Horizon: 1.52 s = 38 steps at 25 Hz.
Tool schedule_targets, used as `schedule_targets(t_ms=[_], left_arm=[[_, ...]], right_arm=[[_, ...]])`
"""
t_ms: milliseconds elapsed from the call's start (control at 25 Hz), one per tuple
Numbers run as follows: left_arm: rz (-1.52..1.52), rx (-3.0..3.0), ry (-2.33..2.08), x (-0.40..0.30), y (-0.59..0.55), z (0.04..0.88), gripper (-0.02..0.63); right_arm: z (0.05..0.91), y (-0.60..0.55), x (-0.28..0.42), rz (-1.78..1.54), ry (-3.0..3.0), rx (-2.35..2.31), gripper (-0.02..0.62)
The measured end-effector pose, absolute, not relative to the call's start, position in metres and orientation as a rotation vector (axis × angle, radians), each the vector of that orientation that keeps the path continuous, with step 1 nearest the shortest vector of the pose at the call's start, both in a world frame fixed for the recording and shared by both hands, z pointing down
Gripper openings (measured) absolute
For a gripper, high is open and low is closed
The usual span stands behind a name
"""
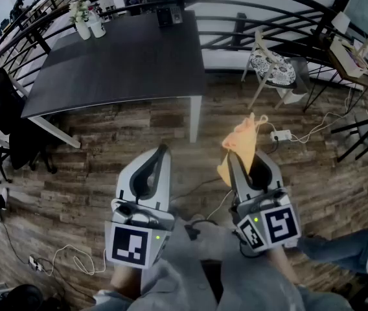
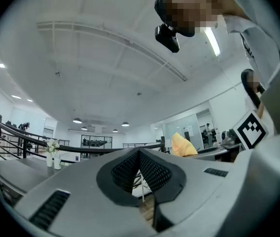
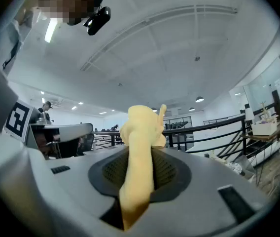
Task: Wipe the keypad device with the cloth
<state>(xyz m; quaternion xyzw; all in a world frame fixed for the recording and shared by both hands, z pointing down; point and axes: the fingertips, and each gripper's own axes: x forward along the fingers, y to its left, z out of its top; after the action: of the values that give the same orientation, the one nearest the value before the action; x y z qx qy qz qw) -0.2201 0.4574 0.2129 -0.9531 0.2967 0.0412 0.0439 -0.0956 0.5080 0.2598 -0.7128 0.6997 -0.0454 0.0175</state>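
Cloth (image 1: 241, 138) clamped in right gripper (image 1: 238, 161), partly hidden by jaws.

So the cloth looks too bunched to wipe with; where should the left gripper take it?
The free end of the cloth sticking out past the right gripper's tips, probably from the left: it stands clear there, while lower down those jaws pinch it.

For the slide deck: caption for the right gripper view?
Right gripper shut on a yellow cloth, white ceiling and black railing beyond.
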Motion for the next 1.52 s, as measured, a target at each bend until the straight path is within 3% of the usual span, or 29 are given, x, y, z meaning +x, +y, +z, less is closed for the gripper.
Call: schedule_targets(t_ms=[920,1520], left_arm=[[0.13,-2.891,0.881,-0.207,0.451,0.204,0.008],[0.132,-2.944,0.828,-0.161,0.372,0.211,0.008]], right_arm=[[0.263,0.508,-0.081,-0.17,2.131,-2.221,0.101],[0.269,0.44,-0.043,-0.212,2.105,-2.267,0.101]])
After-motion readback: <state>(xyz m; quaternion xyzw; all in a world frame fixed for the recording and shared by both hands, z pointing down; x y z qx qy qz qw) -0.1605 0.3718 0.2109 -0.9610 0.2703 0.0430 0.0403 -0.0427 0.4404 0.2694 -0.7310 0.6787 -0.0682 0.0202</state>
